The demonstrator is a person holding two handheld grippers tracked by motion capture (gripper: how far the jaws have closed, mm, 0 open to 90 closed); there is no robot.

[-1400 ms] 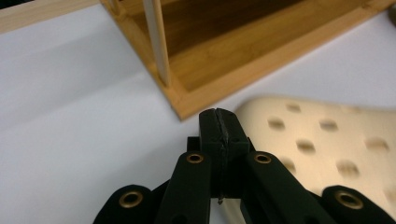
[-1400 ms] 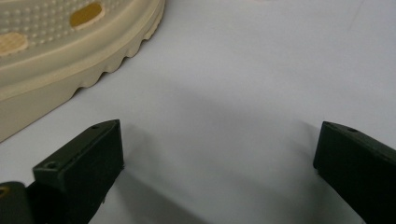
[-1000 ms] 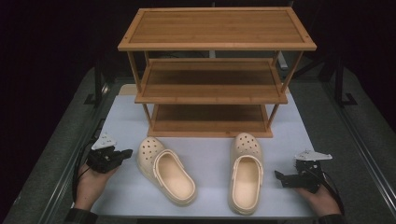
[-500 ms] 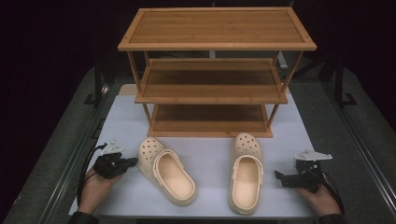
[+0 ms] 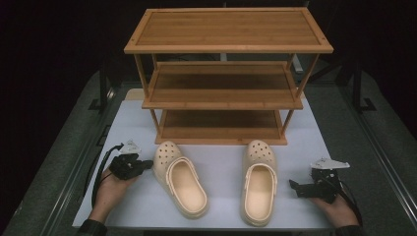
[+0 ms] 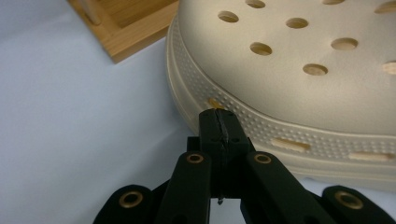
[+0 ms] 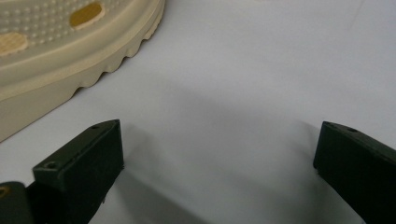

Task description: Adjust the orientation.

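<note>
Left gripper (image 5: pixel 142 164): we hold its jaws together, tips at the left clog's (image 5: pixel 179 178) toe, perhaps to nudge it.
Right gripper (image 5: pixel 301 188): jaws apart beside the right clog (image 5: pixel 258 182).
Clogs: on the counter (image 5: pixel 223 162), near the shoe rack (image 5: pixel 226 73).

No readable text, label or number appears anywhere.

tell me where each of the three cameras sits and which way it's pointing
High view: above the person's side, looking down on rack, both clogs, both hands.
Left gripper view: on the left hand-held gripper, jaws shut, facing the left clog.
Right gripper view: on the right hand-held gripper, jaws open, right clog beside.
Shared: both clogs.
</note>
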